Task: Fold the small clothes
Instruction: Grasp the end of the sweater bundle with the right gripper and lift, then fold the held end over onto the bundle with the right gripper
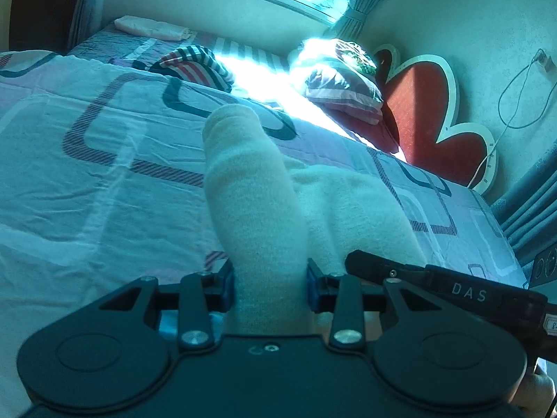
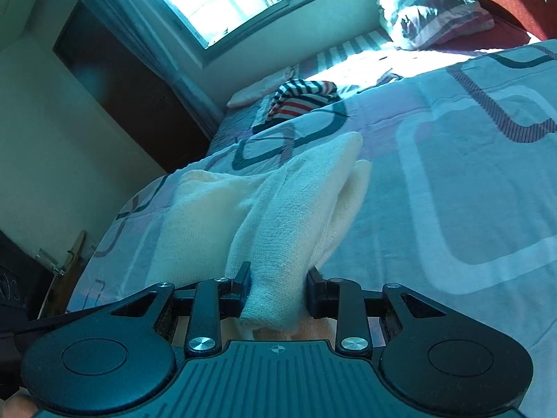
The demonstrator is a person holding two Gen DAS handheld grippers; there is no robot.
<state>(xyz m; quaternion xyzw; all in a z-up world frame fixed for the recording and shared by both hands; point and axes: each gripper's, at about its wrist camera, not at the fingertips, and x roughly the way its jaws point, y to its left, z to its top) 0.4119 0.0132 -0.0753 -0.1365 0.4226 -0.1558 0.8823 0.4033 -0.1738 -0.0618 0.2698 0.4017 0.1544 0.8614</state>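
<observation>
Cream knit garment (image 1: pixel 257 202), small and soft, is the one thing I am folding, and both my grippers have it: my left gripper (image 1: pixel 271 285) stands partly closed with a bunched tube of the knit pinched between its blue pads, and my right gripper (image 2: pixel 278 289) is likewise narrowed around another bunched end, its pads pressing the cloth on both sides. I hold it at two ends, I judge, so that the piece can be carried over as a flap and laid on itself without going crooked; a single grip would let it twist. The rest of the garment trails down onto the bed cover (image 1: pixel 104 160), near the edge of the bed closest to me, well short of the far edge under the window (image 2: pixel 216 3). From the left wrist view my other gripper's black finger shows just beside the cloth at the right, so the two grips sit close together. Counting: one cream garment in hand; one striped garment (image 1: pixel 196 66) in red, white and dark bands, lying crumpled toward the far side of the bed, probably waiting its turn; one pale folded piece (image 1: pixel 153 28) at the far corner beneath the window, which looks already done, though I cannot tell what it is; one pillow (image 1: pixel 343 87) at the head end, against one red heart-shaped headboard (image 1: pixel 424 104).
</observation>
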